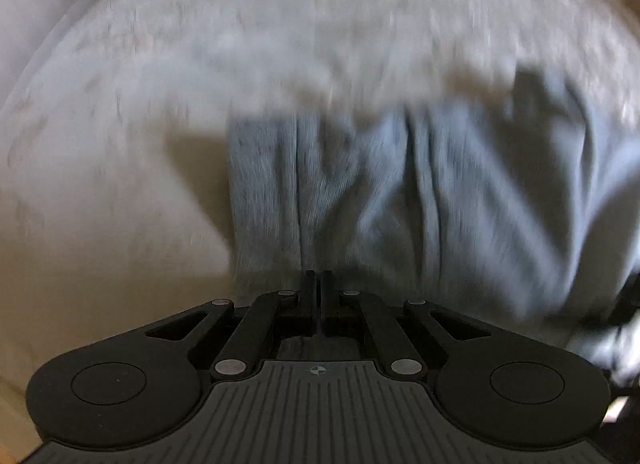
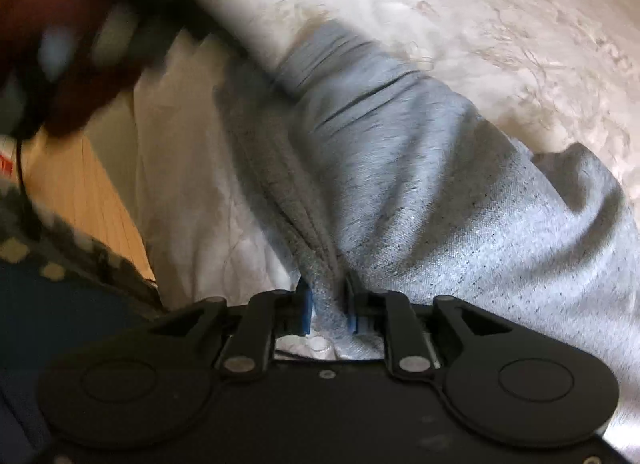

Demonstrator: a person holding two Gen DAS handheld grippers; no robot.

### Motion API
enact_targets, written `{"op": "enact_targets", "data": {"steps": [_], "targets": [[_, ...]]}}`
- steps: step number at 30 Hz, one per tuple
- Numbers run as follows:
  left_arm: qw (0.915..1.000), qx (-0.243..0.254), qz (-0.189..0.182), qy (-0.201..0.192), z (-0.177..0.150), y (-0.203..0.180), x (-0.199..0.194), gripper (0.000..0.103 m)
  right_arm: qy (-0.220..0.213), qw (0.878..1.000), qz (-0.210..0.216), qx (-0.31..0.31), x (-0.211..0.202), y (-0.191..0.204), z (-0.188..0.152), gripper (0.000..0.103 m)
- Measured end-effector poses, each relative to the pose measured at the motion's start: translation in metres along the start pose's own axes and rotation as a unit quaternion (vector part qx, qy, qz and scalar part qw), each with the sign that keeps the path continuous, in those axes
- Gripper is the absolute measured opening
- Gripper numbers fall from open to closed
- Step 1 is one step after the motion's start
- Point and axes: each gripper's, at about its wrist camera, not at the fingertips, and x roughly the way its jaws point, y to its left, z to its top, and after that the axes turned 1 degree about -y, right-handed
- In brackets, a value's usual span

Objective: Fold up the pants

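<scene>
The grey sweatpants (image 1: pixel 420 192) hang and drape over a white patterned bedspread (image 1: pixel 280 24). My left gripper (image 1: pixel 319 284) is shut, its jaws pressed together at the edge of the grey fabric, which hangs down in front of it; this view is blurred. In the right wrist view the pants (image 2: pixel 400 168) lie bunched across the bedspread (image 2: pixel 480 16). My right gripper (image 2: pixel 327 296) is shut on a thick fold of the grey fabric between its blue pads (image 2: pixel 306 310).
The left gripper and the dark-sleeved hand that holds it (image 2: pixel 72 36) show blurred at the top left of the right wrist view. A wooden floor (image 2: pixel 84 192) and a dark spotted rug (image 2: pixel 60 248) lie beside the bed at the left.
</scene>
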Motion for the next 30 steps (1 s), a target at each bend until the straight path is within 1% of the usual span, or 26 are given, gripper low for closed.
{"op": "enact_targets", "data": {"steps": [1, 2, 4, 5, 6, 8, 9, 10, 12, 13, 15, 17, 19, 21, 22, 23, 24, 25, 26, 27, 28, 29, 30], "targets": [[1.0, 0.004, 0.002, 0.005, -0.007, 0.0, 0.001, 0.003, -0.002, 1.0, 0.004, 0.01, -0.003, -0.004, 0.002, 0.029], [1.0, 0.004, 0.002, 0.006, -0.013, 0.0, 0.001, 0.003, -0.007, 1.0, 0.007, 0.021, -0.007, -0.009, 0.005, 0.031], [1.0, -0.001, 0.002, 0.005, -0.016, 0.001, -0.003, 0.003, -0.019, 0.999, 0.017, 0.044, -0.025, -0.018, 0.004, 0.032], [1.0, -0.001, 0.002, 0.006, -0.016, 0.001, -0.003, 0.003, -0.029, 0.998, 0.021, 0.06, -0.032, -0.028, 0.008, 0.035], [1.0, -0.003, 0.003, 0.008, -0.015, 0.001, -0.002, 0.003, -0.04, 0.996, 0.022, 0.076, -0.037, -0.037, 0.011, 0.036], [0.9999, -0.008, 0.002, 0.011, -0.014, 0.0, 0.0, 0.003, -0.066, 0.99, 0.018, 0.121, -0.047, -0.064, 0.021, 0.041], [0.9999, -0.01, 0.003, 0.011, -0.014, 0.001, 0.001, 0.003, -0.078, 0.986, 0.013, 0.146, -0.05, -0.08, 0.027, 0.044], [0.9999, -0.009, 0.003, 0.01, -0.015, 0.001, 0.001, 0.003, -0.09, 0.981, 0.001, 0.174, -0.052, -0.098, 0.033, 0.048], [0.9999, -0.007, 0.002, 0.009, -0.015, 0.0, 0.002, 0.003, -0.105, 0.972, -0.03, 0.21, -0.051, -0.128, 0.044, 0.05], [0.9999, -0.008, 0.001, 0.009, -0.016, -0.001, 0.001, 0.003, -0.108, 0.969, -0.047, 0.218, -0.047, -0.143, 0.052, 0.05], [0.9999, -0.012, 0.0, 0.009, -0.018, 0.0, 0.001, 0.003, -0.096, 0.967, -0.08, 0.22, -0.032, -0.169, 0.066, 0.051], [0.9999, -0.015, 0.0, 0.008, -0.017, 0.001, 0.002, 0.003, -0.071, 0.968, -0.093, 0.22, -0.013, -0.191, 0.078, 0.051], [0.9998, -0.016, 0.001, 0.008, -0.016, 0.001, 0.002, 0.003, -0.043, 0.971, -0.095, 0.214, 0.005, -0.203, 0.085, 0.051], [0.9998, -0.018, 0.002, 0.007, -0.018, 0.001, 0.002, 0.003, -0.007, 0.976, -0.082, 0.204, 0.021, -0.207, 0.085, 0.051], [0.9998, -0.02, 0.002, 0.006, -0.02, 0.001, 0.001, 0.003, 0.009, 0.977, -0.068, 0.2, 0.027, -0.208, 0.084, 0.043], [0.9997, -0.022, 0.002, 0.005, -0.019, 0.001, 0.002, 0.003, 0.024, 0.979, -0.054, 0.194, 0.031, -0.209, 0.082, 0.02], [0.9997, -0.024, 0.003, 0.005, -0.02, 0.001, 0.003, 0.003, 0.034, 0.981, -0.037, 0.187, 0.033, -0.208, 0.082, 0.012], [0.9996, -0.027, 0.003, 0.005, -0.021, 0.002, 0.001, 0.003, 0.043, 0.983, -0.026, 0.175, 0.032, -0.204, 0.08, 0.011], [0.9995, -0.031, 0.003, 0.004, -0.022, 0.003, 0.001, 0.003, 0.041, 0.985, -0.02, 0.165, 0.027, -0.2, 0.079, 0.009], [0.9993, -0.037, 0.003, 0.003, -0.023, 0.003, 0.001, 0.003, 0.034, 0.986, -0.022, 0.161, 0.023, -0.198, 0.08, 0.009], [0.999, -0.044, 0.004, 0.001, -0.024, 0.004, 0.0, 0.003, 0.018, 0.985, -0.036, 0.166, 0.017, -0.199, 0.08, 0.008], [0.9987, -0.05, 0.005, -0.002, -0.026, 0.004, -0.001, 0.003, -0.007, 0.98, -0.05, 0.192, 0.011, -0.207, 0.08, 0.007], [0.9985, -0.054, 0.007, -0.007, -0.029, 0.004, -0.002, 0.003, -0.025, 0.971, -0.056, 0.233, 0.009, -0.217, 0.08, 0.007]]}}
